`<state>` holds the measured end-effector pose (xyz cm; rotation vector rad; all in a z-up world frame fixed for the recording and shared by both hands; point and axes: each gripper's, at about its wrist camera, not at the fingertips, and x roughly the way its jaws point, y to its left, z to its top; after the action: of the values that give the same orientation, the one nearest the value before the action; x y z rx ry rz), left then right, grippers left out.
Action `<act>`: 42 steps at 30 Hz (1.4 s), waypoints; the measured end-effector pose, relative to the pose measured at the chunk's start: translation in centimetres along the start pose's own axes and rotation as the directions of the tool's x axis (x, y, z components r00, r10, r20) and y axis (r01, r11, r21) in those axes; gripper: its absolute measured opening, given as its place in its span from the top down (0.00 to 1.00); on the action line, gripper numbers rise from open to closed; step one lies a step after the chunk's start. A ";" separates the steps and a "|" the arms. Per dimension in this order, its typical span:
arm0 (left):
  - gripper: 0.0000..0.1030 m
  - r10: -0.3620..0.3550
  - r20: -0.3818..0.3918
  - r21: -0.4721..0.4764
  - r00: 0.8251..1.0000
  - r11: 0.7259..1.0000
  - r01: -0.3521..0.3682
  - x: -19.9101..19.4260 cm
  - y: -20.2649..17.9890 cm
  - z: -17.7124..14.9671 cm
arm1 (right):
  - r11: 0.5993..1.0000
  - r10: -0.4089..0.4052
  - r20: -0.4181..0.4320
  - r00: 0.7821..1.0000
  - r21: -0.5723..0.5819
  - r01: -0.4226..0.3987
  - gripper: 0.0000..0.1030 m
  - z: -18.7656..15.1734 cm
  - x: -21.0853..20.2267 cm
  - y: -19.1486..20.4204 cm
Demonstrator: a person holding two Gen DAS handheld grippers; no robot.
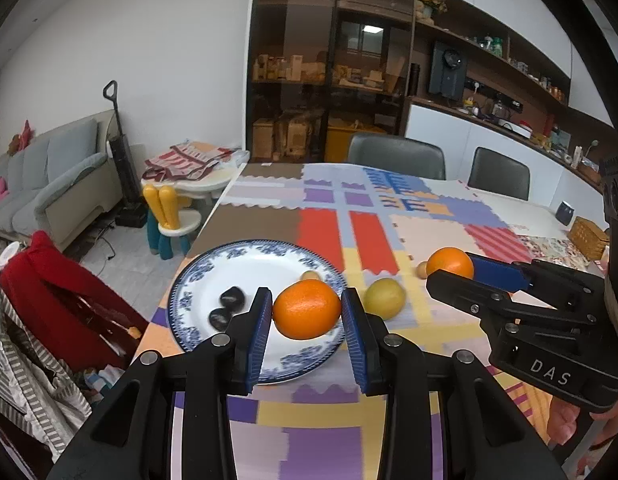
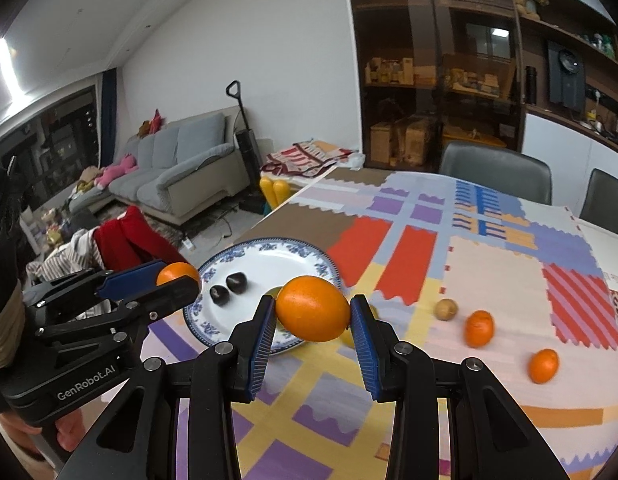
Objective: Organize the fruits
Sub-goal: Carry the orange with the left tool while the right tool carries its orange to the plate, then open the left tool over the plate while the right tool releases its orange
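Note:
My left gripper [image 1: 307,312] is shut on an orange [image 1: 307,309], held above the near rim of a blue-and-white plate [image 1: 213,276]. Two dark chestnut-like fruits [image 1: 228,306] lie on that plate. My right gripper [image 2: 313,316] is shut on a second orange [image 2: 312,307] beside the plate [image 2: 265,258], at its right edge. In the left wrist view the right gripper [image 1: 461,276] shows at the right with its orange [image 1: 449,262]. A yellow-green fruit [image 1: 384,298] and a small brown fruit [image 1: 421,269] lie on the cloth. Two small oranges [image 2: 479,328] [image 2: 543,365] and a brown fruit [image 2: 446,309] rest further right.
A patchwork cloth [image 1: 365,240] covers the table. Its left edge [image 1: 213,216] drops to the floor by a child's chair [image 1: 167,220]. Two grey chairs [image 1: 397,156] stand at the far side. A wicker basket [image 1: 589,236] and dark cup [image 1: 565,213] sit at far right.

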<state>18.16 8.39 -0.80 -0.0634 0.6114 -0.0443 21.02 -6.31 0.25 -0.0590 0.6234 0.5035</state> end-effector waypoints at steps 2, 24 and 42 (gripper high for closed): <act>0.66 0.010 -0.010 0.002 1.000 1.000 -0.010 0.4 0.8 -0.1 | 1.000 0.009 -0.016 1.000 -0.010 -0.010 0.62 0.2 1.1 0.5; 0.66 0.016 -0.183 0.089 0.983 0.996 0.000 10.8 7.1 3.6 | 0.997 0.047 -0.198 0.979 -0.046 -0.058 0.62 4.7 13.4 2.5; 0.66 -0.025 -0.355 0.047 0.934 0.998 0.045 18.0 9.5 4.0 | 0.999 0.034 -0.342 0.939 -0.020 -0.043 0.62 5.8 20.4 2.0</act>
<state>35.34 17.01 -8.53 -0.0132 0.9709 -0.1087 37.46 5.46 -6.56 -0.1630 0.9603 0.5446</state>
